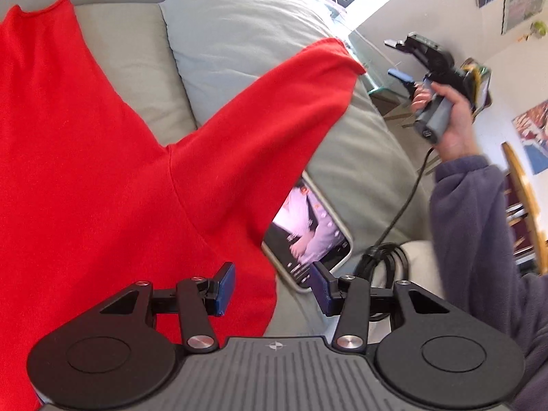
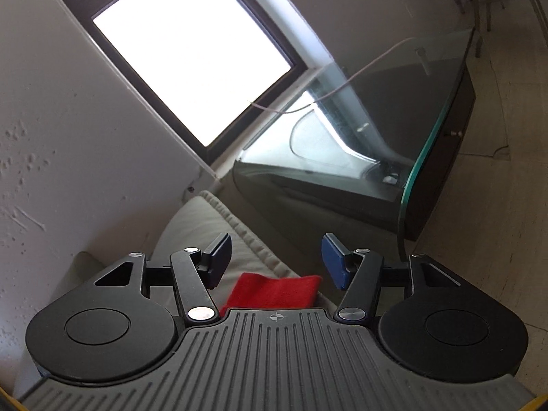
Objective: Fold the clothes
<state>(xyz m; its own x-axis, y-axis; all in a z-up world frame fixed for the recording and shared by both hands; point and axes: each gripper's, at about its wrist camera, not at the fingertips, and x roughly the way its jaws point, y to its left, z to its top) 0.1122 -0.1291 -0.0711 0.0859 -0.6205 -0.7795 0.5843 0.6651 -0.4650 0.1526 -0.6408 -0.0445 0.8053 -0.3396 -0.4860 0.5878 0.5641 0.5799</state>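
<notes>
Over sofa [image 1: 239, 34] – right tool [image 1: 404, 58] raised, agape | left tool [image 1: 270, 291] low, agape

Matt red knit sweater [image 1: 102, 171]

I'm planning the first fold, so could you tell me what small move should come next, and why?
Probably bring the right claw down to the sleeve end and close on it. The red sweater lies spread on the sofa with that sleeve stretched out; both claws are open and hold nothing, and the right one is raised off the cloth. A phone lies under the sleeve's edge, so keep clear of it.
</notes>
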